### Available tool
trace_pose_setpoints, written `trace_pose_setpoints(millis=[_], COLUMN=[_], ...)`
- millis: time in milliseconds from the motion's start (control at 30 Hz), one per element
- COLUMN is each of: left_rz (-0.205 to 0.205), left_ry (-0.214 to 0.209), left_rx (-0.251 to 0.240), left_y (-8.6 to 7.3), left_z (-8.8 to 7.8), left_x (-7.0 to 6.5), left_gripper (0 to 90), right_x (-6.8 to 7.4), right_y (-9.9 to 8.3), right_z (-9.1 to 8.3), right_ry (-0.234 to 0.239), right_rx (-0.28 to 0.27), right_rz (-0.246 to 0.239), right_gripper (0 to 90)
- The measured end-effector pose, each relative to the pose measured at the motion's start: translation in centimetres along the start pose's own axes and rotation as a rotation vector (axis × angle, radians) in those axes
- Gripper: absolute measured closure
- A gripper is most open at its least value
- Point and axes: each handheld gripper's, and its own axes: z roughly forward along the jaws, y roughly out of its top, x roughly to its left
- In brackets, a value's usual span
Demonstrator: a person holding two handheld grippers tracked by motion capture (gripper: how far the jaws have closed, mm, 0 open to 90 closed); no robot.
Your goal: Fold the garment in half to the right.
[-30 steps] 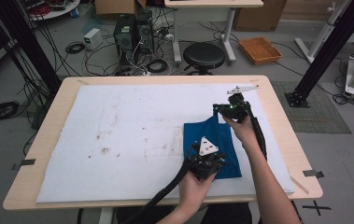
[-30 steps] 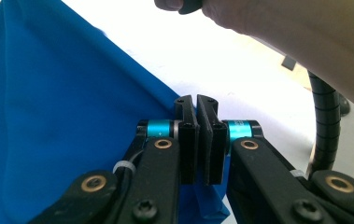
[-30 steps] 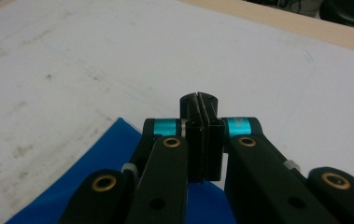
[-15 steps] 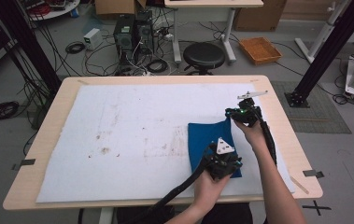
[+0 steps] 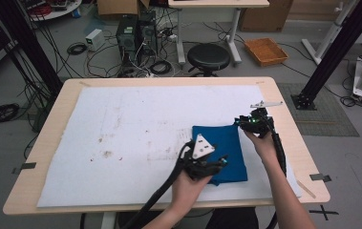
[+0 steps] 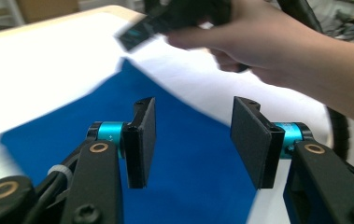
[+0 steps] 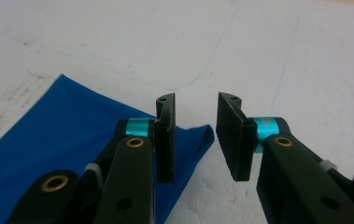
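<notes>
A blue cloth (image 5: 226, 145) lies folded flat on the white mat (image 5: 135, 124), right of centre and near the front. My left gripper (image 5: 217, 164) hovers over the cloth's near left part. Its jaws stand open with the blue cloth (image 6: 188, 158) beneath and nothing between them, as the left gripper (image 6: 193, 105) view shows. My right gripper (image 5: 244, 123) is at the cloth's far right corner. In the right gripper (image 7: 197, 100) view the jaws are open just above the mat, with the cloth's corner (image 7: 198, 135) by the left jaw.
The wooden table (image 5: 293, 133) shows a narrow bare rim around the mat, close to my right hand (image 5: 264, 143). Faint brown stains (image 5: 106, 153) mark the mat's left half. A stool (image 5: 208, 56), computers and cables stand on the floor beyond the far edge.
The right gripper has moved right and a little nearer, off the cloth's far corner. The left gripper went right, then back left. The cloth now lies flat as a neat rectangle.
</notes>
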Motion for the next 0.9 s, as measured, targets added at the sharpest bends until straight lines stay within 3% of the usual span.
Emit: trace_pose_setpoints(millis=[100, 233, 433, 567, 700, 900], left_rz=[-0.004, -0.027, -0.043, -0.059, -0.055, -0.056], left_ry=[0.051, 0.098, 0.152, 0.177, 0.199, 0.241], left_rx=[0.006, 0.024, 0.043, 0.046, 0.038, 0.017], left_y=[-0.5, -1.3, -2.7, -3.6, -4.0, -4.7], left_z=[-1.9, -3.9, -6.2, -7.3, -8.6, -11.2], left_x=[1.7, 3.9, 5.9, 6.9, 7.6, 8.9], left_gripper=[49.2, 48.9, 48.9, 48.9, 48.1, 47.1], right_x=[-0.1, -0.3, -0.8, -0.5, 0.3, 1.8], right_y=[-0.5, -0.9, -1.2, -1.0, -1.2, -4.1], right_z=[1.1, 1.8, 1.4, 0.7, -0.8, -4.4], right_ry=[-0.001, -0.014, -0.050, -0.064, -0.059, -0.002], right_rx=[0.032, 0.039, 0.017, -0.014, -0.038, -0.102], right_rz=[0.020, 0.026, 0.050, 0.041, 0.048, 0.071], right_gripper=[71.7, 89.6, 89.5, 72.1, 61.1, 54.8])
